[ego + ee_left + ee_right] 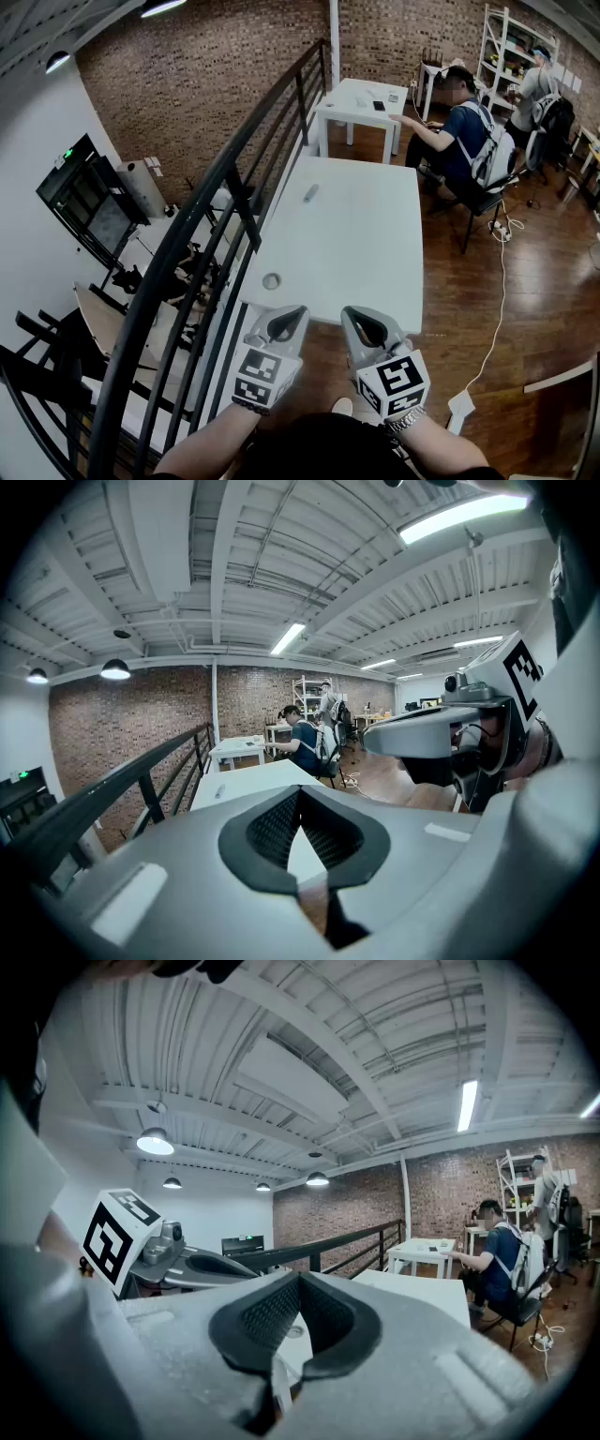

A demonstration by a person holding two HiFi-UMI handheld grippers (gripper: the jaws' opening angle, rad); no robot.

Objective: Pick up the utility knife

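The utility knife (310, 193), small and grey, lies on the far left part of the long white table (375, 253); in the left gripper view the knife (220, 790) shows as a short sliver on the tabletop. Both grippers hover side by side over the table's near edge, well short of the knife. My left gripper (291, 317) is shut with nothing between its pads (272, 832). My right gripper (362, 319) is also shut and holds nothing, its pads (267, 1321) meeting at the tips.
A black metal railing (234, 187) runs along the table's left side, with a drop behind it. A round grommet (271, 280) sits in the near left of the tabletop. A seated person (469, 131) works at a second white table (361, 98) behind. A white cable (497, 309) trails over the wooden floor on the right.
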